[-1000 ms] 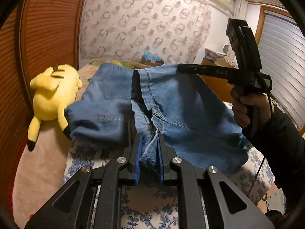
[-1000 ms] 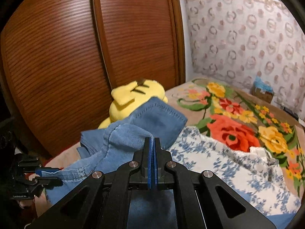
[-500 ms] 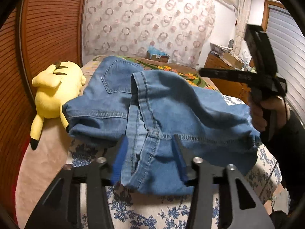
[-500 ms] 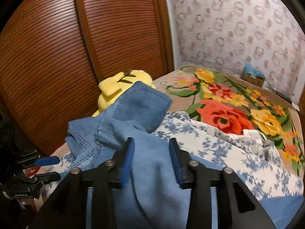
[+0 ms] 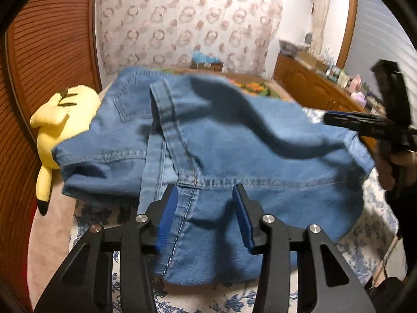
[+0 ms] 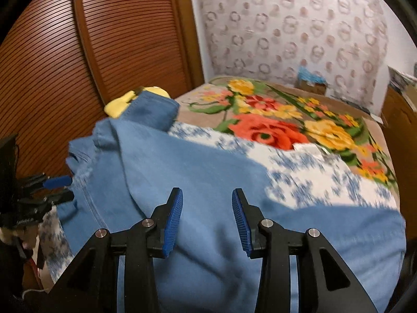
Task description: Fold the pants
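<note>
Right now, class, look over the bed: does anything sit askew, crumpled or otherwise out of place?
Yes. The blue jeans lie bunched rather than flat on the floral sheet, one end rumpled and crowding the yellow plush toy by the wooden doors. A waistband strip runs crookedly across them. Nothing looks torn or spilled.

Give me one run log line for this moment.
left gripper: open, just released | right gripper: open, just released | jeans: folded on bed | plush: beside
</note>
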